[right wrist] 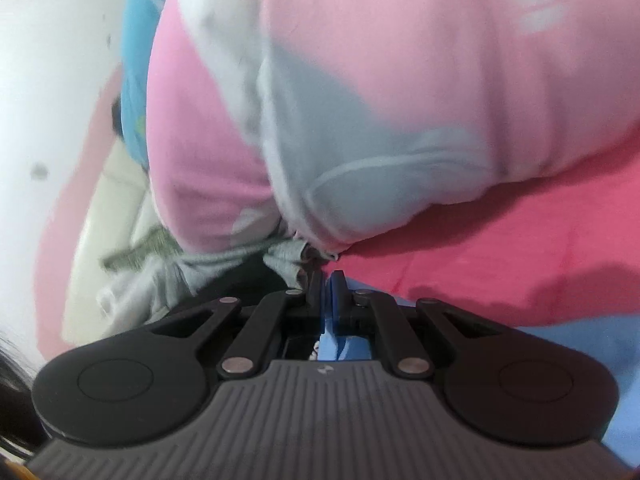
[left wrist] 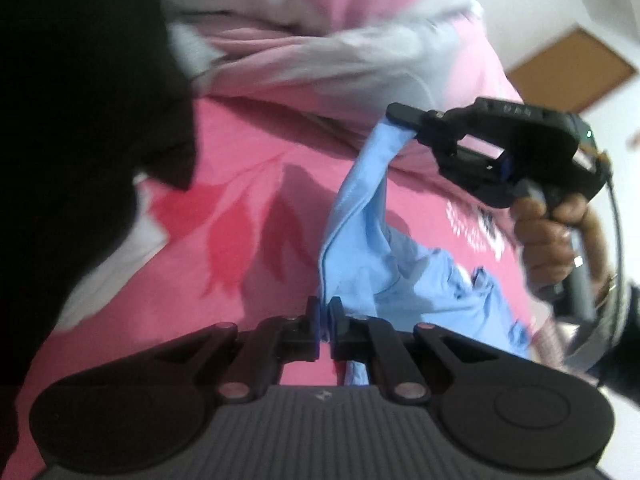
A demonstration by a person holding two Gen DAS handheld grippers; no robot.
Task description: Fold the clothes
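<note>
A light blue garment (left wrist: 360,220) hangs bunched between both grippers above a pink bed sheet (left wrist: 240,208). In the left wrist view my left gripper (left wrist: 326,308) is shut on one edge of it, with cloth pinched between the pads. My right gripper (left wrist: 394,114) is shut on another corner, higher and further back, held by a person's hand (left wrist: 548,240). The right wrist view shows my right gripper (right wrist: 328,280) shut with blue cloth (right wrist: 332,344) between its fingers. More of the light blue garment (right wrist: 580,344) trails at the lower right.
A rumpled pink and white quilt (left wrist: 320,52) is heaped at the back of the bed and fills the right wrist view as a quilt (right wrist: 400,100). Dark black cloth (left wrist: 80,120) lies at the left. A grey garment (right wrist: 288,260) and a bright blue item (right wrist: 136,80) sit beside the quilt.
</note>
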